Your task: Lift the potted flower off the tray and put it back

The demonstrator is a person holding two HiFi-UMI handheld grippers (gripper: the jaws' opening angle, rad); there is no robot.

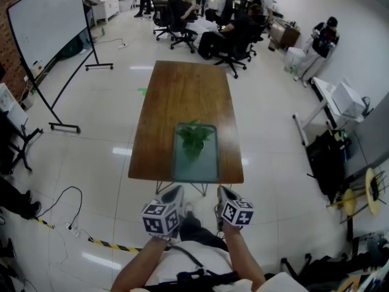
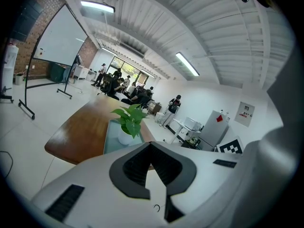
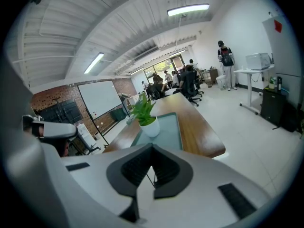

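Observation:
A potted flower (image 1: 193,140) with green leaves in a white pot stands upright on a grey-green tray (image 1: 208,163) at the near end of a long wooden table (image 1: 182,90). Both grippers hover off the table's near edge, close to my body and apart from the tray. My left gripper (image 1: 176,191) is shut with nothing in it, and my right gripper (image 1: 223,191) is shut and empty too. In the left gripper view the flower (image 2: 128,127) and tray (image 2: 110,139) lie beyond the gripper (image 2: 151,144). In the right gripper view the flower (image 3: 147,118) stands on the tray (image 3: 172,127) ahead of the gripper (image 3: 153,147).
A whiteboard on a wheeled stand (image 1: 45,17) is at the far left. People on office chairs (image 1: 213,23) sit beyond the table's far end. A white desk (image 1: 331,96) and bags stand at the right. Cables (image 1: 61,205) and striped floor tape (image 1: 109,244) lie at the near left.

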